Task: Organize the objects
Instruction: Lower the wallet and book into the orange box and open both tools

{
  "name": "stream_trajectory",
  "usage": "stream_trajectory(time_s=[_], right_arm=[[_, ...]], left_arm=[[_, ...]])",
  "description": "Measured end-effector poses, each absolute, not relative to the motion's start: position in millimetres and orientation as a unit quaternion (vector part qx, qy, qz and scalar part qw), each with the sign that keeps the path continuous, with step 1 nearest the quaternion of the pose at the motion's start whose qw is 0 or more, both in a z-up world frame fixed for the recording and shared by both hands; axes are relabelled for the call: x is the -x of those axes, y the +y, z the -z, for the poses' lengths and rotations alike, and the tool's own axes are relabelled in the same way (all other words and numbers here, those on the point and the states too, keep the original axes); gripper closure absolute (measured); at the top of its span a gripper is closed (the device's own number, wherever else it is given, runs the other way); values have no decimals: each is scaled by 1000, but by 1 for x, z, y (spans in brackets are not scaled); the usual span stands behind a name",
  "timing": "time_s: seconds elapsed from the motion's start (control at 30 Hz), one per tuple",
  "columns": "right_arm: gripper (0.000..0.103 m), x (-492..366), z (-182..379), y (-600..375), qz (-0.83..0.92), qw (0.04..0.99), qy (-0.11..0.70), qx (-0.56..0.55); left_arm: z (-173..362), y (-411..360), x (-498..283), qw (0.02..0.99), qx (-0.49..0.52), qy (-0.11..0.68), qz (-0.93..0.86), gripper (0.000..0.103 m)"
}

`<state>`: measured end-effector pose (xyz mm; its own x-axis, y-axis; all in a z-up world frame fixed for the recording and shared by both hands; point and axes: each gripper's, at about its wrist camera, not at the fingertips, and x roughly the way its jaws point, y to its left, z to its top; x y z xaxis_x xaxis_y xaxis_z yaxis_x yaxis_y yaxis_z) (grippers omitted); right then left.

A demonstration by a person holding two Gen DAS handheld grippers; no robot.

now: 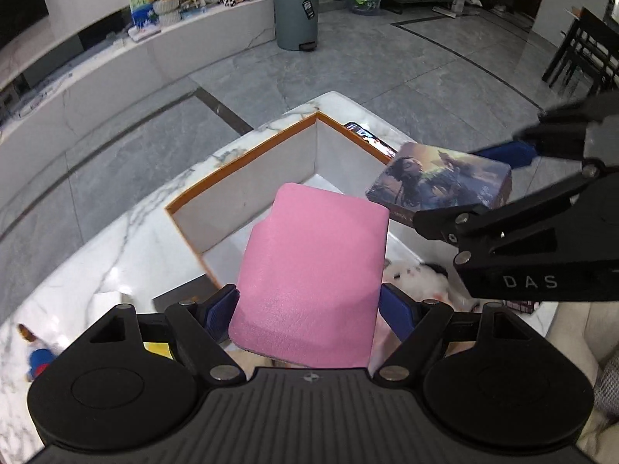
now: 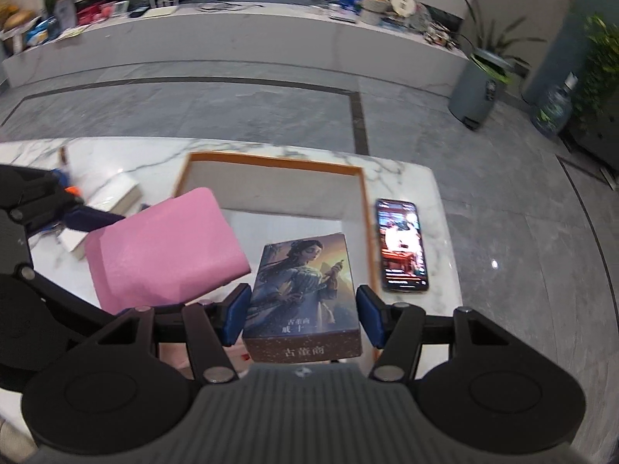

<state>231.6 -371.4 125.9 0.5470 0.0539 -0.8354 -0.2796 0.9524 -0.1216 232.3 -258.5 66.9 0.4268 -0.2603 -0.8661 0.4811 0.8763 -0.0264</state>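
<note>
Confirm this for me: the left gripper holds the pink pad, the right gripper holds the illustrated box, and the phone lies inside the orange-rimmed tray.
One thing is wrong: the phone lies on the marble table, outside the orange-rimmed tray, beside its wall, as the right wrist view shows. The rest stands: the left gripper holds the pink pad, and the right gripper holds the illustrated box.
</note>
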Motion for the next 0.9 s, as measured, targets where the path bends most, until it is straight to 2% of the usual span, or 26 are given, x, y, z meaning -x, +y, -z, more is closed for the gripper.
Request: stream_trajectory(time_s=[0.43,0.9], right_arm=[[42,-286,-69,-388,-66,858,506,64],[42,-309,-19,-368,-64,840,533,86]], left_arm=[[-24,-268,-276,824,-85,524,197,11],[14,-288,-278,805,-156,541,188,11]])
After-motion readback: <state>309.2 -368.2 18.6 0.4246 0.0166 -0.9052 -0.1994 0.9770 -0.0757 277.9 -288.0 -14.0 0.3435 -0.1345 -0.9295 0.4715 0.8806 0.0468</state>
